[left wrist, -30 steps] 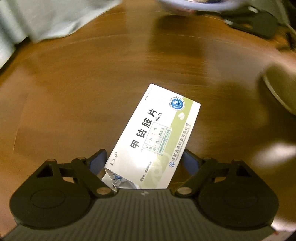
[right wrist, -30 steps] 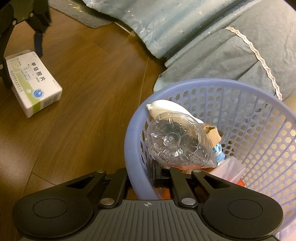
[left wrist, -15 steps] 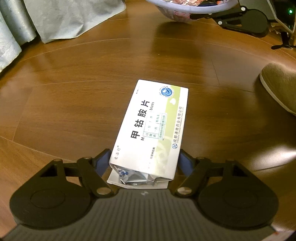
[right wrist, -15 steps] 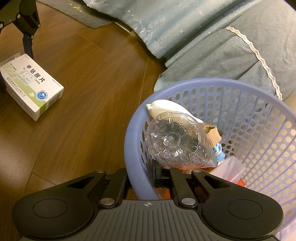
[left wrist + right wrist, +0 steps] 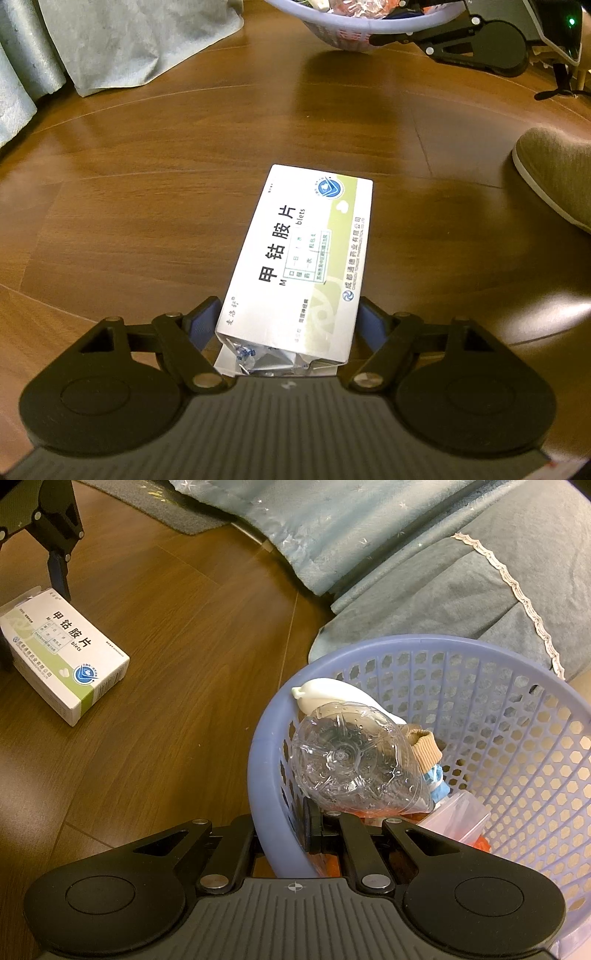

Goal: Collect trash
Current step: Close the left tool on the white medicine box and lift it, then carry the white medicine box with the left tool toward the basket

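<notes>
A white and green medicine box point(image 5: 295, 266) lies lengthwise on the wooden floor, its torn end toward my left gripper point(image 5: 288, 317). The blue pads sit against its two long sides near that end, shut on it. In the right wrist view the same box point(image 5: 62, 653) is at the far left with the left gripper's fingers point(image 5: 59, 572) straddling it. My right gripper point(image 5: 282, 827) is shut on the near rim of a lilac mesh basket point(image 5: 406, 646). In the basket lie a crushed clear bottle point(image 5: 351, 760) and other rubbish.
Grey-green cloth point(image 5: 129, 37) hangs to the floor at the back left. A tan slipper point(image 5: 554, 166) stands at the right edge. Teal bedding point(image 5: 406, 554) drapes down behind the basket point(image 5: 354, 29). Bare floor lies between box and basket.
The left jaws have drawn in against the box's sides, and the box has swung around and slid a little toward the basket. The right gripper and basket have not moved.
</notes>
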{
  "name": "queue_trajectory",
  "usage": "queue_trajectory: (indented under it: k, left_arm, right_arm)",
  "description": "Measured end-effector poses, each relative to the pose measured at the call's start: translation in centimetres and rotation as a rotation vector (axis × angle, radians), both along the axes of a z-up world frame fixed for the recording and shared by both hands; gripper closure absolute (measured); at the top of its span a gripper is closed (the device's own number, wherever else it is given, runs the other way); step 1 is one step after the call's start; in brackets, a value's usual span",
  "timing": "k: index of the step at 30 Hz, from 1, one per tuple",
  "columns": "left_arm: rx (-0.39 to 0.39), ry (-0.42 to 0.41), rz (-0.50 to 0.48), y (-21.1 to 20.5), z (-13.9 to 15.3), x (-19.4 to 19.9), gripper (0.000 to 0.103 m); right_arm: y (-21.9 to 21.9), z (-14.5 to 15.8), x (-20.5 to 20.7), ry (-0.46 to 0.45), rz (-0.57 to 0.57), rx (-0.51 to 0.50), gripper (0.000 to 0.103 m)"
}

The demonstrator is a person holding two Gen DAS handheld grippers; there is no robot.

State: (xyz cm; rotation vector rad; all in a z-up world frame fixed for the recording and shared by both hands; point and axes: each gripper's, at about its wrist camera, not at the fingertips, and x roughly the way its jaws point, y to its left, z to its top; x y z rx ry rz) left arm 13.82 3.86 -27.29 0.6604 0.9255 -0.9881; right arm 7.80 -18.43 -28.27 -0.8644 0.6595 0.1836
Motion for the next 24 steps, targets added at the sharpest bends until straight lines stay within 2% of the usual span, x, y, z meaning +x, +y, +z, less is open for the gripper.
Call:
queue_trajectory:
  k: [5, 24]
  left_arm:
    - [-0.008, 0.023, 0.019, 0.05, 0.14, -0.15, 0.029]
    - [-0.017, 0.018, 0.062, -0.30, 0.68, -0.90, 0.032]
  right_arm:
    - [0.02, 0.01, -0.01, 0.000, -0.001, 0.001, 0.099]
    - [0.01, 0.04, -0.05, 0.001, 0.000, 0.001, 0.099]
